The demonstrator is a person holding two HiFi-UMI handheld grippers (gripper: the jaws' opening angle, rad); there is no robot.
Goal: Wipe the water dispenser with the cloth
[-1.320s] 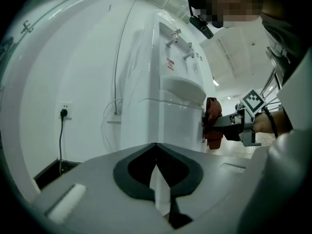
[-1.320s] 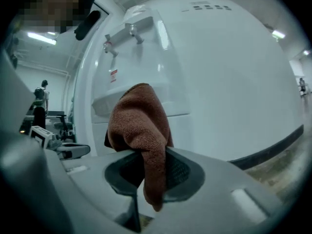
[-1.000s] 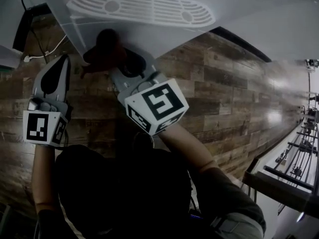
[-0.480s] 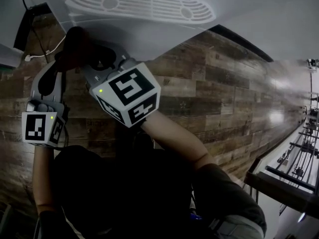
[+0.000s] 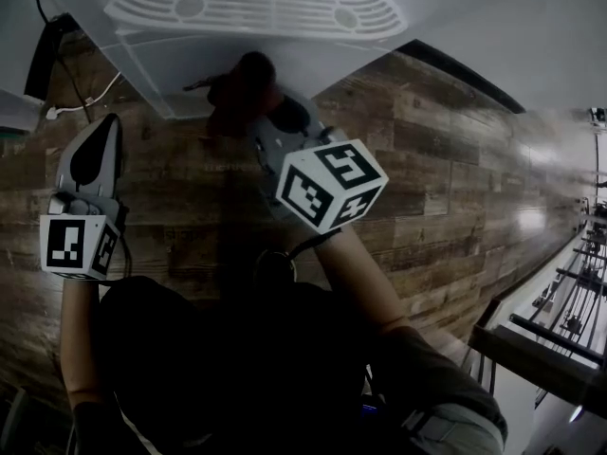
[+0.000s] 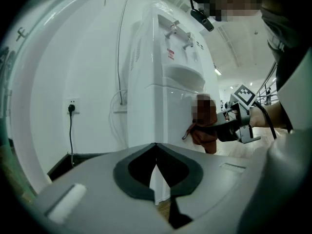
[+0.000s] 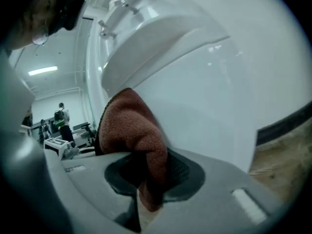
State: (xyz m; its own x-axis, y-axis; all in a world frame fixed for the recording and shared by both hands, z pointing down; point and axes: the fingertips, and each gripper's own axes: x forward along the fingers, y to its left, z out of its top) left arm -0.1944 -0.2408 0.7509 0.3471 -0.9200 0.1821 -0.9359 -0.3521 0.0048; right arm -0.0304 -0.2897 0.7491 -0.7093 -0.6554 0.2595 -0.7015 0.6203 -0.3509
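The white water dispenser stands on the wooden floor in front of me; it also fills the left gripper view, water dispenser, and the right gripper view, water dispenser. My right gripper is shut on a rust-brown cloth, cloth, cloth, and presses it against the dispenser's lower front panel. My left gripper hangs to the left, short of the dispenser, jaws shut with nothing between them.
A wall socket with a black plug and a white cable lie left of the dispenser. Metal railings run along the right. Distant people and equipment show in the right gripper view.
My right gripper swept the cloth left across the dispenser's front, then back to the right and slightly up. The left gripper barely moved.
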